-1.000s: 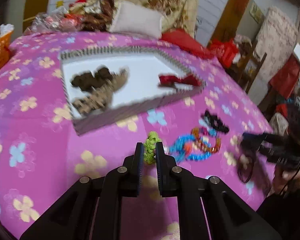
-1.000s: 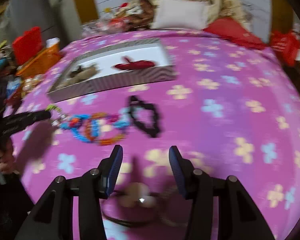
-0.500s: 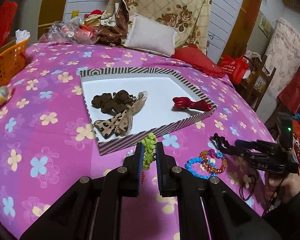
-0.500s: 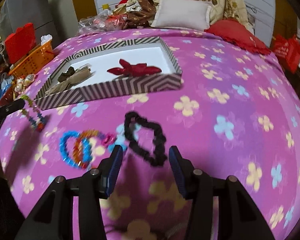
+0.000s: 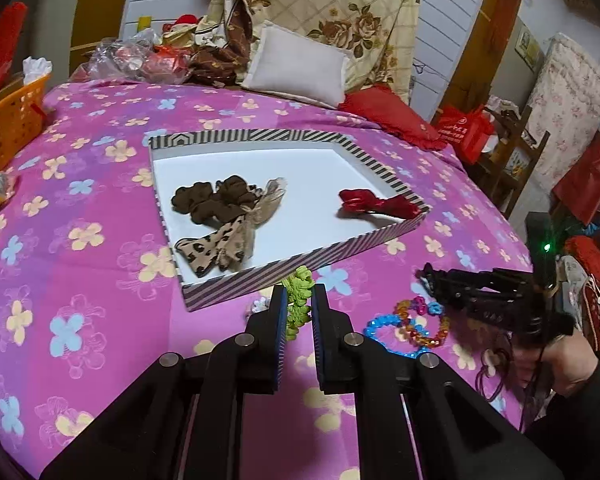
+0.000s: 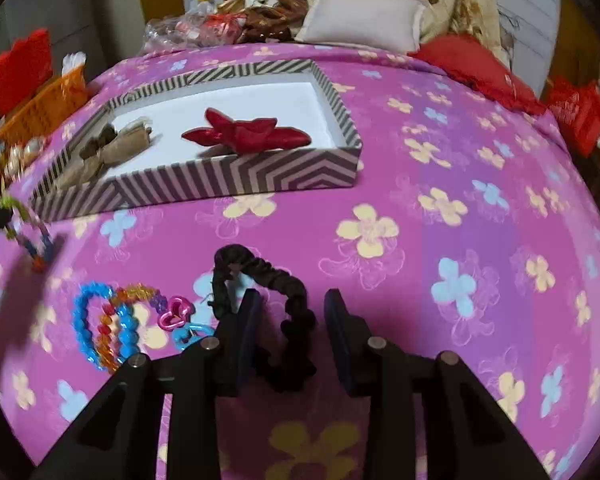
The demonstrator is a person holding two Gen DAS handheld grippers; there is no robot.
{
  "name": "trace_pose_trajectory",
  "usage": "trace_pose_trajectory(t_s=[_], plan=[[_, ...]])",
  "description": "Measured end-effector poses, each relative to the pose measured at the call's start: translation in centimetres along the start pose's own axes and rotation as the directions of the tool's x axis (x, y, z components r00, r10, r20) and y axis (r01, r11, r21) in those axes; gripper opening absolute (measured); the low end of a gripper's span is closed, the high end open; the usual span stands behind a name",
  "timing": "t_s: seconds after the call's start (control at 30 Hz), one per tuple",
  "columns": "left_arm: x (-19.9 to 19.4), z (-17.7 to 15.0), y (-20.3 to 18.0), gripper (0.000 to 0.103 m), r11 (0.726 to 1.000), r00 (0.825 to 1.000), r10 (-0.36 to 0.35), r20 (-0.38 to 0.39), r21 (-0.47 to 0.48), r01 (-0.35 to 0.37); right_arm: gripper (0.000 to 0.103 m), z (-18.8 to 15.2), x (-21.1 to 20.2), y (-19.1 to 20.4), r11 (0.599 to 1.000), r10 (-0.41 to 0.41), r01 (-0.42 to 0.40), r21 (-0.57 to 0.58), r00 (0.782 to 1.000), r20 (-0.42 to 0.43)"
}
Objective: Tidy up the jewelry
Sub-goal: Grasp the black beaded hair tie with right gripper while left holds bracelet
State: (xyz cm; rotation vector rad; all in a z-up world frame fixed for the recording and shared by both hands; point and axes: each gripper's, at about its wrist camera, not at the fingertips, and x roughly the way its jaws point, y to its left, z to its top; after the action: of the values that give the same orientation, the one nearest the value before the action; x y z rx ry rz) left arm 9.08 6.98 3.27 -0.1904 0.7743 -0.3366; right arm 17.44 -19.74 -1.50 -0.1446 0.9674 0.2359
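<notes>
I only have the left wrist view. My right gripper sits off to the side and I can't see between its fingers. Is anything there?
Observer: Yes, the black scrunchie lies between the right gripper fingers; the jaws are closing, not yet pressing.
Operator: What lies next to it?
Observer: The beaded bracelets lie on the bedspread, beside the left finger.
Operator: How does the red bow look from there?
Observer: The red bow lies flat in the striped box, near the front wall.

A bed with a magenta flower-print cover fills the frame. On it, upper left of centre, sits a shallow chevron-striped cardboard box. Lower left lie blue and orange beaded bracelets, a black fabric scrunchie just right of them.
</notes>
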Motion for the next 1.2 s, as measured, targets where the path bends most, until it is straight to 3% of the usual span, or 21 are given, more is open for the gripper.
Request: trace_pose_trajectory(t_s=[0.03, 0.1, 0.17, 0.37, 0.6, 1.2], plan=[[-0.1, 0.0, -0.1, 0.009, 1.000, 1.000, -0.004, 0.003, 0.003, 0.004, 0.029, 0.0, -0.1, 0.3, 1.000, -0.006, 0.007, -0.019, 1.000, 0.005], [-0.2, 0.1, -0.1, 0.009, 1.000, 1.000, -0.016, 0.007, 0.000, 0.016, 0.011, -0.2, -0.3, 0.5, 1.000, -0.003, 0.003, -0.028, 1.000, 0.007], [-0.2, 0.1, 0.1, 0.009, 1.000, 1.000, -0.019, 0.006, -0.007, 0.019, 0.008, -0.4, -0.5, 0.4, 1.000, -0.008, 0.008, -0.021, 1.000, 0.002], [-0.7, 0.4, -0.6, 0.009, 0.998, 0.997, -0.066, 0.027, 0.005, 0.066, 0.007, -0.6, -3.1, -0.6, 0.998, 0.016, -0.020, 0.054, 0.997, 0.077], [-1.0, 1.4, -2.2, 0.009, 0.993, 0.991, -0.121, 0.064, 0.019, 0.120, 0.007, 0.3, -7.1, -1.4, 0.986, 0.062, -0.094, 0.135, 0.973, 0.222], [0.1, 9.5, -3.9, 0.009, 0.985, 0.960, -0.169, 0.223, 0.010, 0.171, 0.007, 5.7, -7.5, -0.7, 0.974, 0.085, -0.148, 0.170, 0.940, 0.330]])
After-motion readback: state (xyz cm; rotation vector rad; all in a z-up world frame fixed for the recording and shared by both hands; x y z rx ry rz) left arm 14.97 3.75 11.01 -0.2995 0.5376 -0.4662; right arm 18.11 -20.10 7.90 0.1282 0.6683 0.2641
